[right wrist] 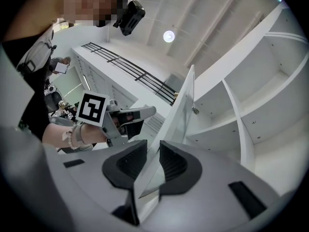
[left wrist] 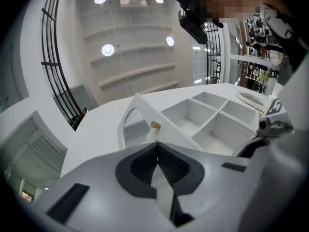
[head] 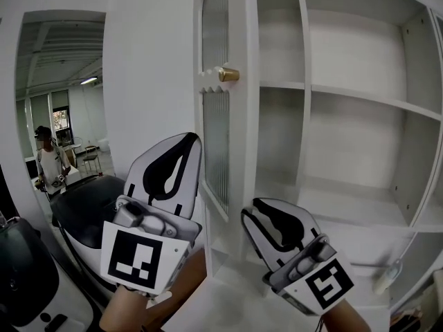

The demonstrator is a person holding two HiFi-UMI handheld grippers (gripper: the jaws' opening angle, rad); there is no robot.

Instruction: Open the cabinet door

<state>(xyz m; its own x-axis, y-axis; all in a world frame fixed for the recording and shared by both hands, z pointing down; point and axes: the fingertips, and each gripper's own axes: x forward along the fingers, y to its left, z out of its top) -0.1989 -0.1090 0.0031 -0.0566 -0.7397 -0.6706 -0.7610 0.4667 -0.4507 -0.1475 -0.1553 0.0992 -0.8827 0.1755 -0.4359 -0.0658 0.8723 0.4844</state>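
Ahead of right gripper [head: 253, 216], cabinet door [head: 223, 123], open

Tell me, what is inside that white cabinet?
The cabinet holds bare white shelves and an upright divider. The right gripper covers part of the bottom shelf; a small pale thing low at the right is too unclear to name.

Soft, even indoor light is washing the white cabinet [head: 360, 54] bright, with only faint shadows under its shelves [head: 360, 101]. Round ceiling lamps [left wrist: 107, 49] glare in the left gripper view. Fisheye bending curves straight edges, the corners go black, and the nearest surfaces blur.
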